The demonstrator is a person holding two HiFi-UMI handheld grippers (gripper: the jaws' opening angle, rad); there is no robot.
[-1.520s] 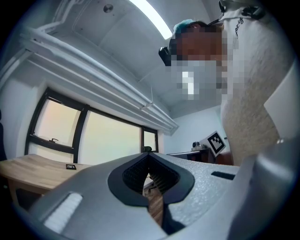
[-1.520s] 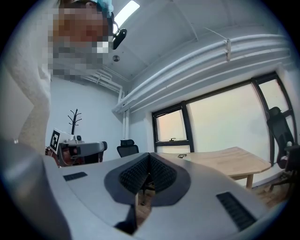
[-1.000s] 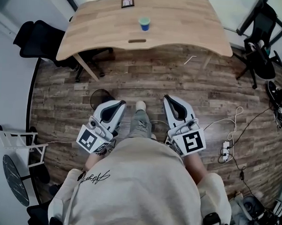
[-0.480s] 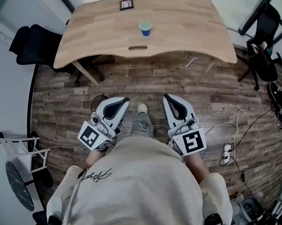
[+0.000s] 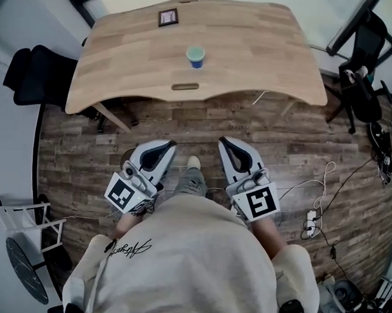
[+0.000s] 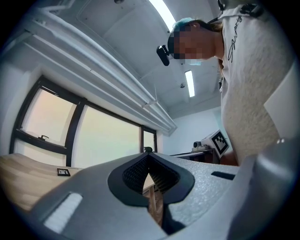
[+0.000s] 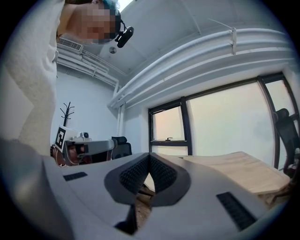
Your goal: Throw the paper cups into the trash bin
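A wooden plank floor fills most of the head view. At the top of that view stands a pale wooden table with a curved front edge. The person, in a light sweater, stands on the floor well back from the table. A black chair sits off the table's left end and a second chair off its right end.

The left gripper and the right gripper are held side by side in front of the person and point toward the table. Both are closed and empty, with the jaw tips meeting and nothing between them.

The paper cup, blue with a greenish top, stands upright near the middle of the table, well apart from both grippers. A small dark square frame lies near the table's far edge.
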